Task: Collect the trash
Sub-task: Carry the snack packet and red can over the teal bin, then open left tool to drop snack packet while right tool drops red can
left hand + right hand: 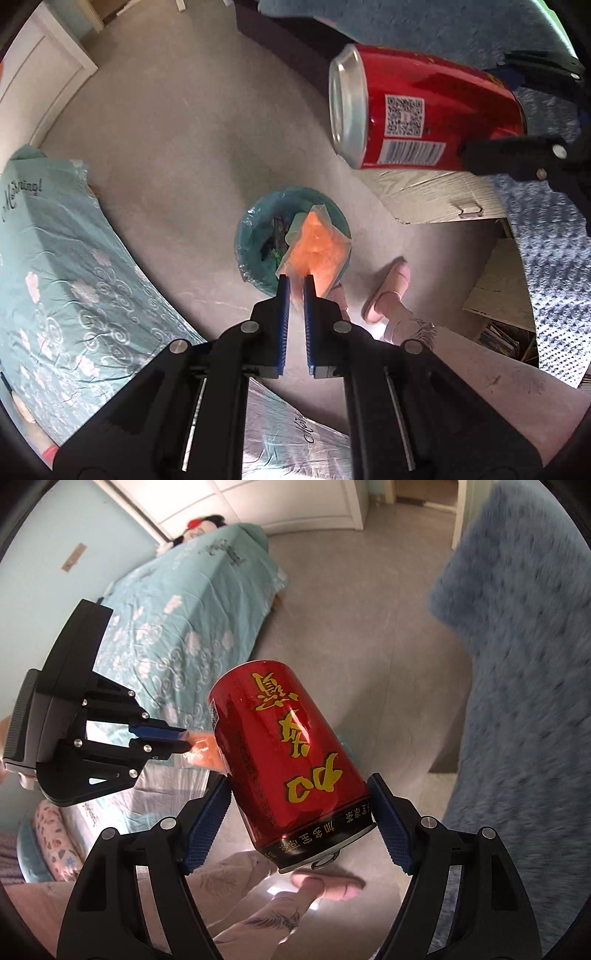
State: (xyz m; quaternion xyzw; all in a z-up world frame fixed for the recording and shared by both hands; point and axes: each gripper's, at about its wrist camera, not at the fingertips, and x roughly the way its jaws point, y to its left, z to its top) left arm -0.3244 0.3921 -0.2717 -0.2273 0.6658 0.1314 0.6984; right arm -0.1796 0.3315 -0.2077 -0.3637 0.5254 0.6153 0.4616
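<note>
The left gripper (295, 282) pointed almost straight down, its blue pads (283, 314) clenched on the edge of an orange plastic packet (316, 251), which hung directly over the mouth of a small round bin (255, 229) lined with a teal bag. That alignment looked deliberate — with the packet dangling above the opening, letting go should send it into the liner rather than onto the grey floor (177, 147). The right gripper (299, 808) held a red drink can (284, 760) across its body near the bottom end, jaws spread wide because the can is broad, the pads pressed on either side. The can was tilted, its other end angled away from the camera; in the left wrist view it sat up and to the right of the bin, not yet over it. Gripping the can low left most of it sticking forward, which would probably help steer it to the rim. A bed with a pale turquoise patterned cover (192, 602) ran alongside, and the person's pink slippers (388, 291) stood just beside the bin — close enough that a badly aimed can could land on them. Both pieces of trash were in hand; neither had been dropped yet.
</note>
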